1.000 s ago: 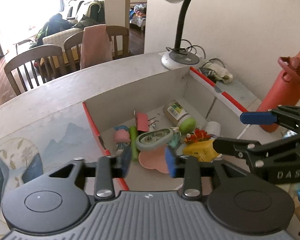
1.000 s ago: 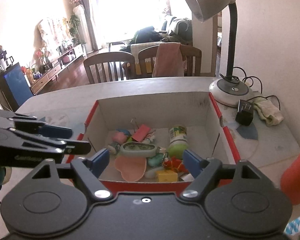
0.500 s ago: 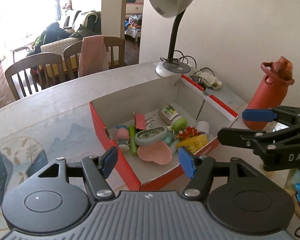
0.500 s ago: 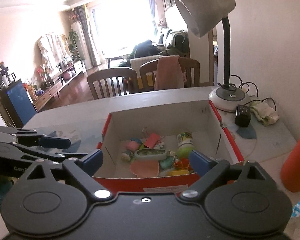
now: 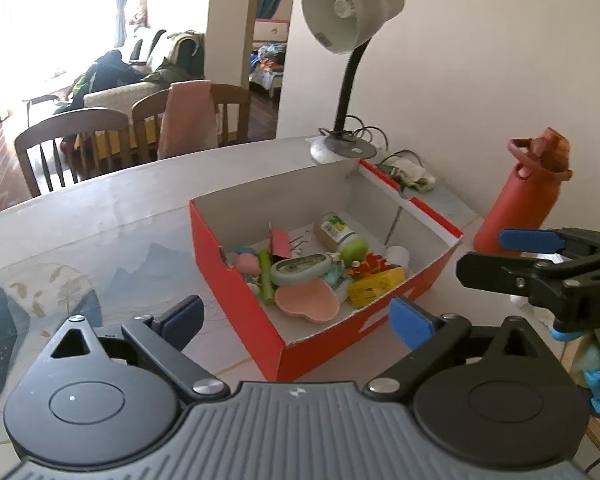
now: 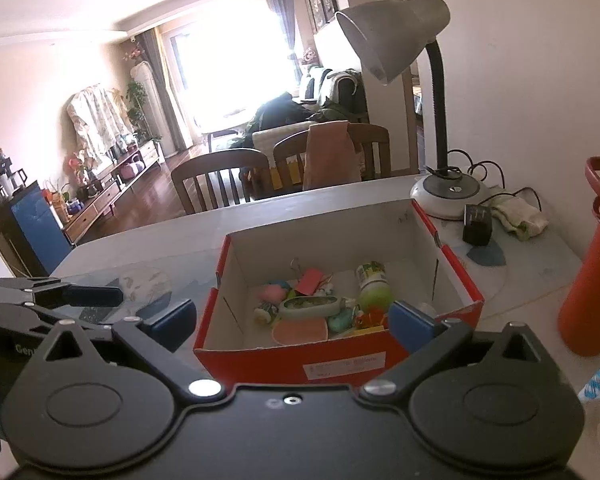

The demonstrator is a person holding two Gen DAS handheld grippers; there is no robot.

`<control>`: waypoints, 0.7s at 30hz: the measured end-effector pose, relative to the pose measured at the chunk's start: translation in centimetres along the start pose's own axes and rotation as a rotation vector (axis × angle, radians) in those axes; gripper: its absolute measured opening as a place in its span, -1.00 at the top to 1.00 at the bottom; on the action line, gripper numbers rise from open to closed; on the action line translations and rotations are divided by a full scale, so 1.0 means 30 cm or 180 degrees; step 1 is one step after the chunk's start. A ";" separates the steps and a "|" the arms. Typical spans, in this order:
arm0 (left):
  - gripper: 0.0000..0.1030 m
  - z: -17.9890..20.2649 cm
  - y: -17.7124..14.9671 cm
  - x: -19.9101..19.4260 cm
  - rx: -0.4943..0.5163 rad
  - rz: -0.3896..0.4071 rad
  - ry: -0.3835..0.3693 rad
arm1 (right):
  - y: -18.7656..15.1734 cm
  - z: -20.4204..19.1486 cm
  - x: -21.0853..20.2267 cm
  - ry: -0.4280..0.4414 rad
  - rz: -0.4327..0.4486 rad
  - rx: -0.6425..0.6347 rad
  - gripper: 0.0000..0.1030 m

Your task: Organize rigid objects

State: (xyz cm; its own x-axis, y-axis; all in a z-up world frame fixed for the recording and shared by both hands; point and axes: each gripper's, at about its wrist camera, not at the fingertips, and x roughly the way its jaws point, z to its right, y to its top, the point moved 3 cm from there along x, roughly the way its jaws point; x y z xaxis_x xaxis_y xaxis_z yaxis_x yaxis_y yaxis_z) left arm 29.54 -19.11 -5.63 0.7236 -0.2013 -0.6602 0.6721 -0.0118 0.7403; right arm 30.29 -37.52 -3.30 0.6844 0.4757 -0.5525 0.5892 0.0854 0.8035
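Left wrist view: both tools wide, empty. Pink heart dish [image 5: 307,301] at red box [image 5: 240,312] front: light, stiff, slick; pinch its rim.

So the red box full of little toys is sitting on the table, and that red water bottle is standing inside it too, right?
Not quite. The red water bottle stands on the table outside the red box, to its right; the left wrist view shows it. The little toys are in the box.

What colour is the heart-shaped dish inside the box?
Pink: the heart-shaped dish shows best in the left wrist view.
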 end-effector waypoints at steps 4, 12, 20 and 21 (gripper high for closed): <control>-0.93 0.012 -0.006 -0.011 0.0054 0.0033 0.0003 | -0.008 0.000 -0.013 -0.0018 0.0017 0.0056 -0.99; -0.93 0.047 -0.013 -0.014 0.0187 0.0060 -0.0034 | -0.025 0.008 -0.041 -0.0071 0.0040 0.0120 -0.99; -0.93 0.077 -0.014 -0.007 0.0298 0.0057 -0.0089 | -0.037 0.013 -0.054 -0.0112 0.0046 0.0186 -0.99; -0.93 0.079 -0.015 -0.006 0.0299 0.0053 -0.0105 | -0.038 0.013 -0.055 -0.0118 0.0047 0.0191 -0.99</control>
State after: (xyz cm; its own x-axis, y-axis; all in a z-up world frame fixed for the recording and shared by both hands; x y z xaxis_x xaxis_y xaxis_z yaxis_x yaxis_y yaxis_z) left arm 28.74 -21.39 -5.53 0.7281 -0.2343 -0.6442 0.6412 -0.0995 0.7609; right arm 28.67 -38.75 -3.38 0.7080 0.4438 -0.5494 0.6029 0.0255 0.7974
